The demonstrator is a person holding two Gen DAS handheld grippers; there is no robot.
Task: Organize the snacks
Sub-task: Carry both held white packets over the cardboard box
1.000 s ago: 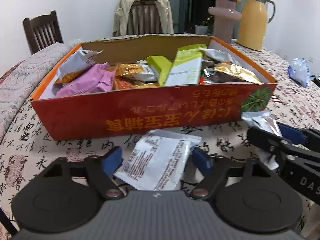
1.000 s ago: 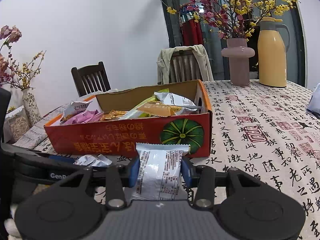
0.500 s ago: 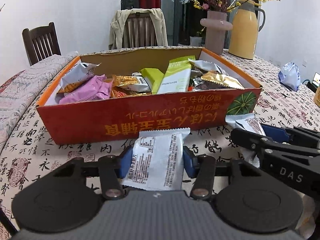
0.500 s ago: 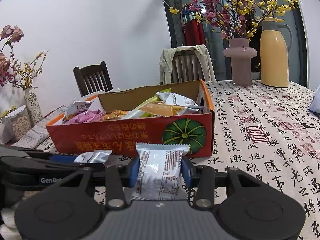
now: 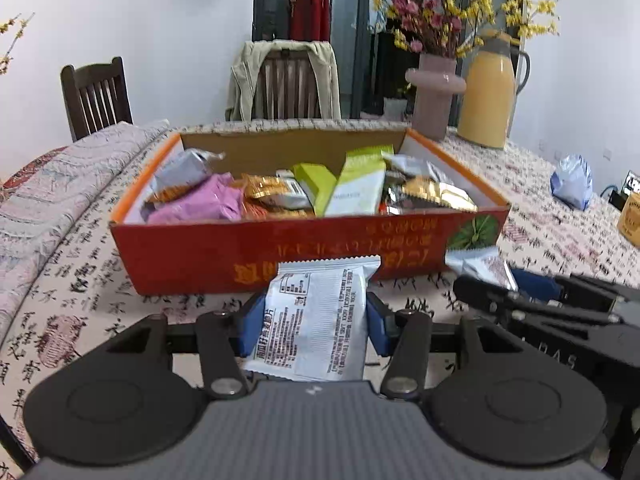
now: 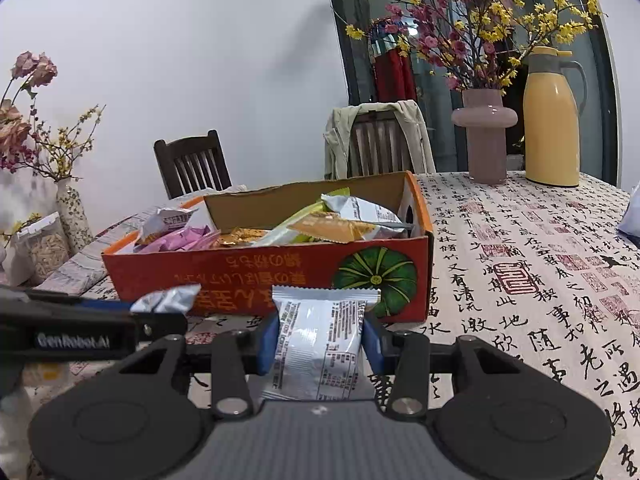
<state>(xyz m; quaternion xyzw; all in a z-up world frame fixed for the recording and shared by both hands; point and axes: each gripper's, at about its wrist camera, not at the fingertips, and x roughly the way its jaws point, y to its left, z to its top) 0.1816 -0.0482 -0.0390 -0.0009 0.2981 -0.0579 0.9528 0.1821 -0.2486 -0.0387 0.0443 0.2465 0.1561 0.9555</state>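
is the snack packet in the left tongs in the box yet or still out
Out. The white snack packet sits clamped in the left tongs, in front of the red box, below its rim.

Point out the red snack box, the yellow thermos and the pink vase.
red snack box (image 5: 192, 256), left wrist view, front wall.
yellow thermos (image 6: 552, 128), right wrist view, body.
pink vase (image 6: 485, 136), right wrist view, body.

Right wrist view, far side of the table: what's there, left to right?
Dark wooden chair → chair draped with a beige jacket → pink vase → yellow thermos jug.
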